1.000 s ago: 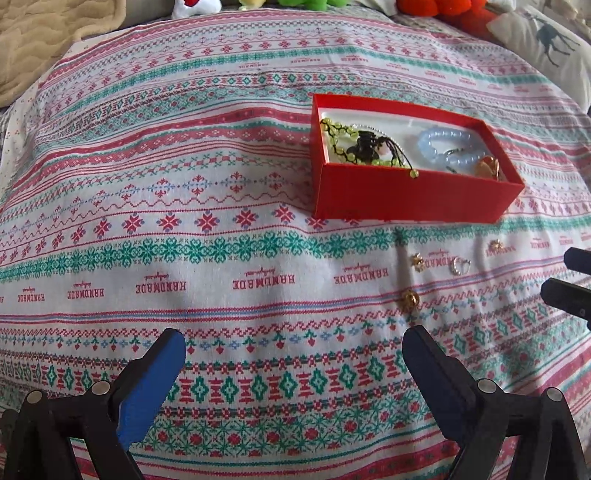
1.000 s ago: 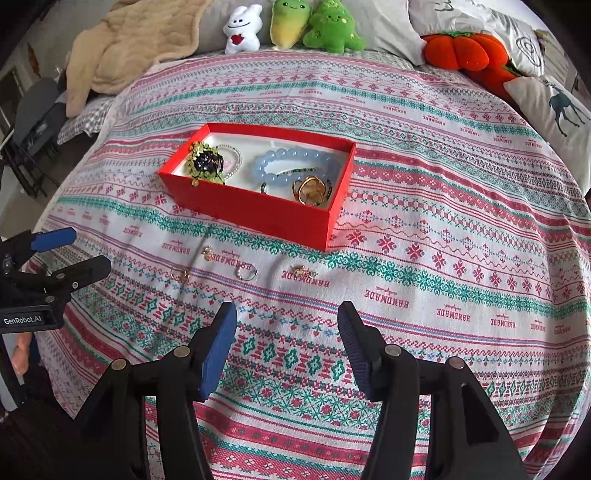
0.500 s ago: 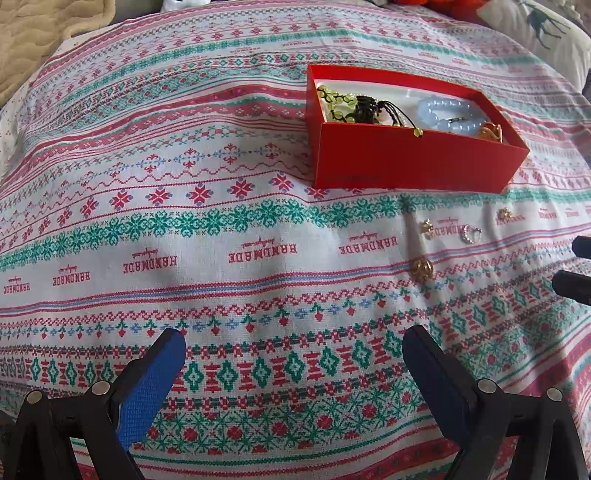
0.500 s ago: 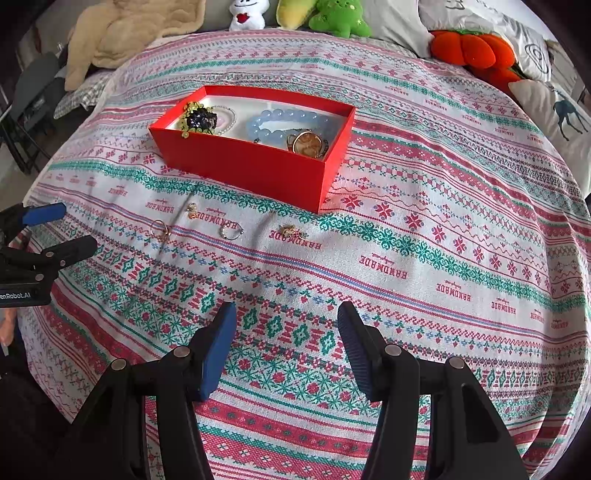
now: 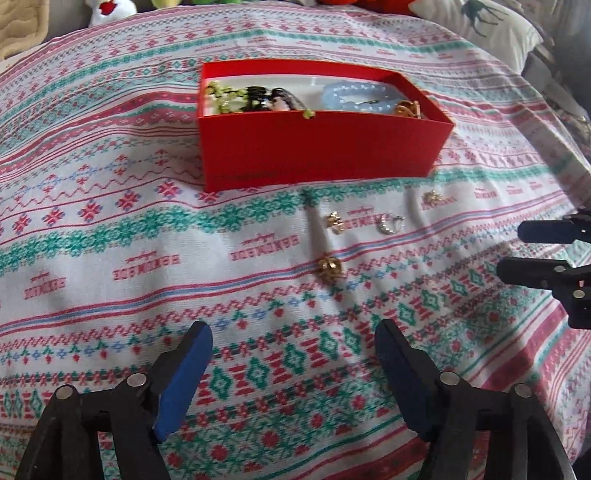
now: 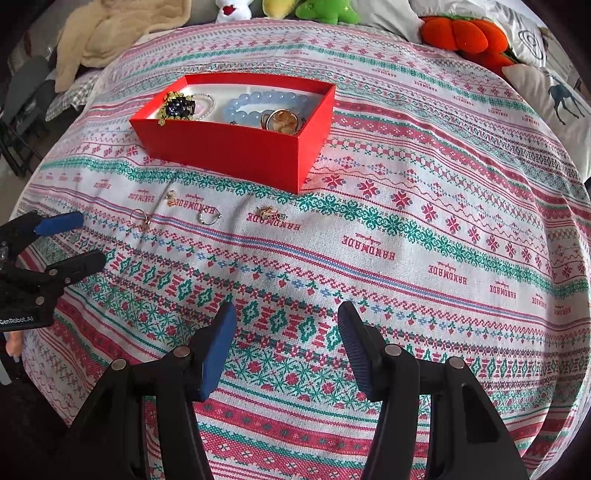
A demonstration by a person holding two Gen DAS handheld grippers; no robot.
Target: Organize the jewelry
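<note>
- My left tongs [image 5: 293, 360] are closing with only the bedspread [image 5: 110, 229] between them; nothing is gripped. I judge I am narrowing them for a small piece.
- My right tongs [image 6: 286, 347] stand apart and empty above the bed, well short of any jewelry.
- The red box [image 5: 317, 151] sits on the bed, already holding a blue bead bracelet [image 5: 354, 99], a green-and-black beaded piece [image 5: 243, 98] and a gold item.
- Four loose pieces lie in front of the box: a gold earring [image 5: 328, 267] nearest my left tongs, a small gold piece [image 5: 335, 222], a silver ring [image 5: 389, 223] and a gold charm [image 5: 430, 196]. They probably await the box.
- The left view puts the gold earring nearly straight ahead, which suggests it is the first pick.
- The right view looks deeper into the box, showing a round gold-rimmed pendant [image 6: 282, 120], and shows plush toys [image 6: 325, 9] at the bed's head.
</note>
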